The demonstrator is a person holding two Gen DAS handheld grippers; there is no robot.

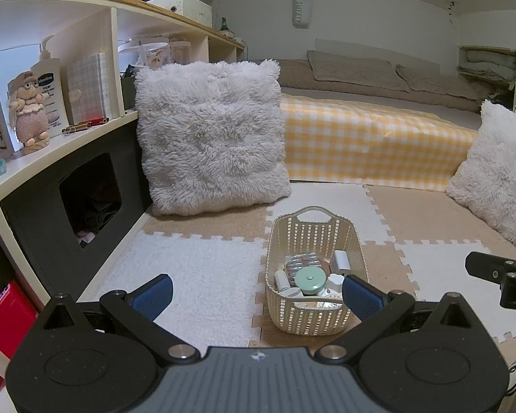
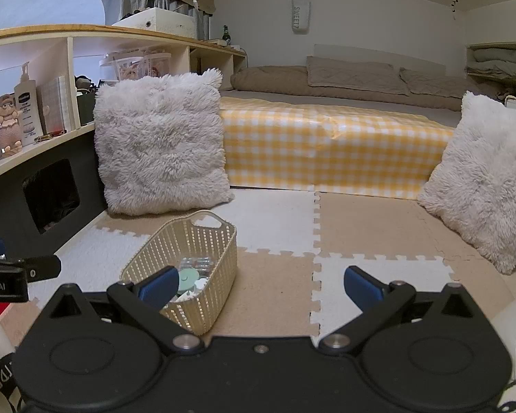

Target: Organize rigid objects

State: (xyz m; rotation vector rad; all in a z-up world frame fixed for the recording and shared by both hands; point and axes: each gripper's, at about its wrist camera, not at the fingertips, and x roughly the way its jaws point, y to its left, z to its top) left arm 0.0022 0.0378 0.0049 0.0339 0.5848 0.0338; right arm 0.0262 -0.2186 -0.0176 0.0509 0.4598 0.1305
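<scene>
So both grippers are hovering low over the foam puzzle mat (image 1: pixel 196 261), and neither has anything in it. The left gripper (image 1: pixel 256 292) has its blue pads spread wide apart, nothing between them. Same for the right gripper (image 2: pixel 261 285): jaws splayed, just bare mat in the gap.

The cream woven basket (image 1: pixel 313 320) sits on the mat where a tan tile meets the white ones, handle end pointing away toward the bed (image 1: pixel 371 144). Inside it's a jumble of small hard stuff: a mint-green round lid (image 1: pixel 310 278), a clear plastic case (image 1: pixel 301 260), a white block (image 1: pixel 340 261) and some other white bits I can't really identify.

From the left wrist view the basket is straight ahead and a bit right of centre, with the right-hand pad overlapping its near right rim. From the right wrist view it's off to the left, behind the left-hand pad.

Room to move: the mat is open left of the basket up to the black cabinet (image 1: pixel 48 227) under the shelf (image 1: pixel 62 148), and open right of it too. A fluffy grey cushion (image 1: pixel 210 137) leans at the far left edge of the mat and a second fluffy cushion (image 2: pixel 481 175) at the far right, with the yellow checked bed edge closing off the back.
</scene>
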